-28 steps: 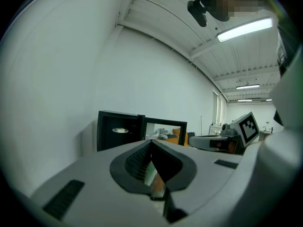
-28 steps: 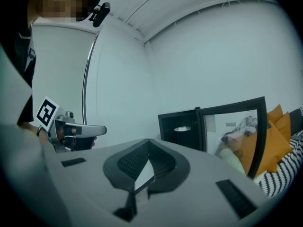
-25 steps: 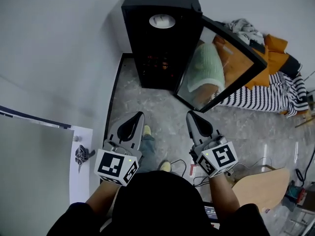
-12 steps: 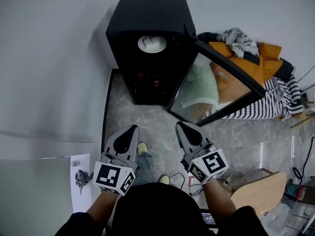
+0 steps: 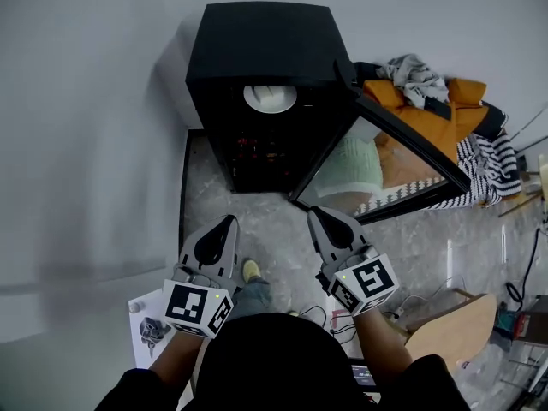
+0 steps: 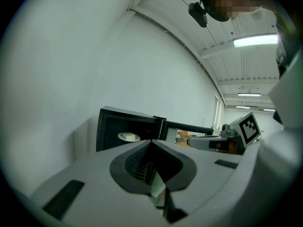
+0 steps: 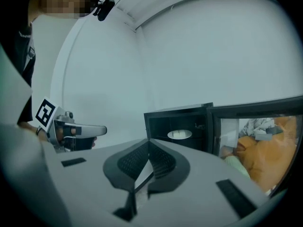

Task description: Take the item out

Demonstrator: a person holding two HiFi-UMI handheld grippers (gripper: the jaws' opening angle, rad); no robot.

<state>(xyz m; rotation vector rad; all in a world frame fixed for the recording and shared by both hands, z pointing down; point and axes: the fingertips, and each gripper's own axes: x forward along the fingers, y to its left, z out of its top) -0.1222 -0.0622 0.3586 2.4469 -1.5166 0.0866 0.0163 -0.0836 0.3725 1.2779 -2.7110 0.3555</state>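
While the left gripper (image 5: 229, 221) and the right gripper (image 5: 313, 214) hang side by side over the grey floor (image 5: 276, 229), the white plate (image 5: 270, 98) sits well apart from both, on a shelf near the top of the black cabinet (image 5: 261, 32). In the head view it lies at about one o'clock from the left claw and eleven o'clock from the right. Something pale rests on the plate, too small to make out. The cabinet's glass door (image 5: 402, 157) stands swung wide toward three o'clock. Each gripper view shows its own jaws pressed together at the tips with nothing between them. Both claws are clear of the cabinet, the door and the plate. In the right gripper view the plate shows just above the closed tips, toward one o'clock; in the left gripper view, toward eleven o'clock
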